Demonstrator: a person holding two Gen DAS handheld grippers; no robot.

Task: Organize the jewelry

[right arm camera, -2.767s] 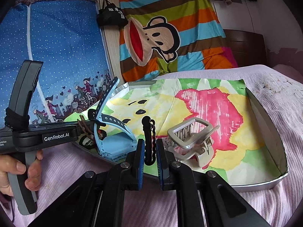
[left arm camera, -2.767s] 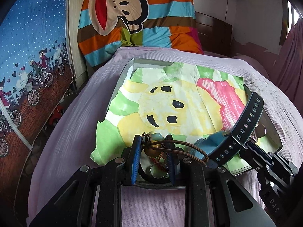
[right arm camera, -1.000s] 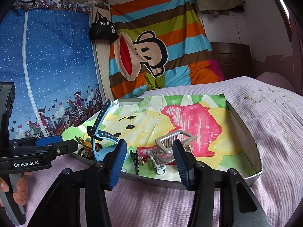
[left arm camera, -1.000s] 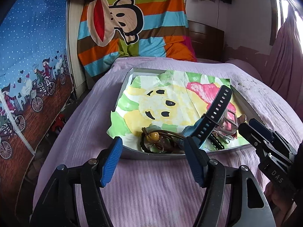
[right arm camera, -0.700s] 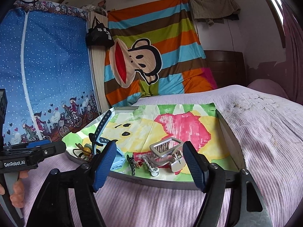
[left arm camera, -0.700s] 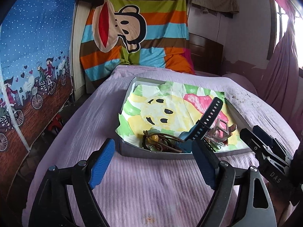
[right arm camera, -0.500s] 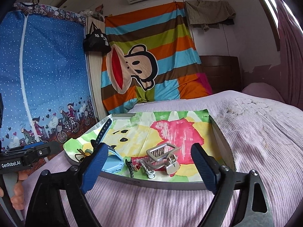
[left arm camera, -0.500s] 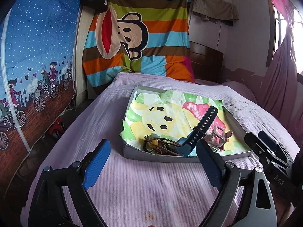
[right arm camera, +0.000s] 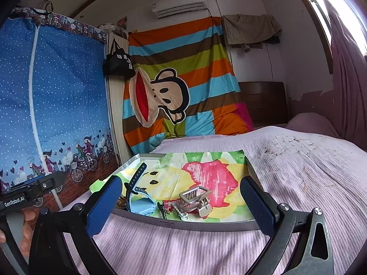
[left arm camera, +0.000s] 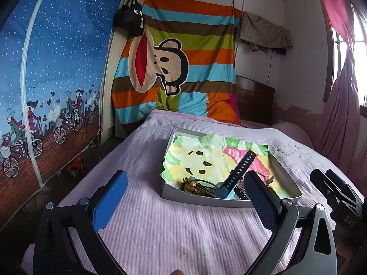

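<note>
Both grippers back from the tray (right arm camera: 206, 224), jaws wide and empty.
Left gripper (left arm camera: 183, 202) and right gripper (right arm camera: 181, 206) just opened; "GenRobot.AI" label (right arm camera: 14, 201) left of the right jaws.

Ahead of both wide-spread jaws, bare pink bedspread (left arm camera: 174, 224) runs clear to the tray (right arm camera: 183, 223), whose low front wall bars a level approach. Just behind that wall the upright watch strap (right arm camera: 135, 180), cord bracelets (left arm camera: 195, 186) and hair claw (right arm camera: 195, 196) crowd the near edge; beyond them the tray's paper lining (right arm camera: 206, 167) lies open.
</note>
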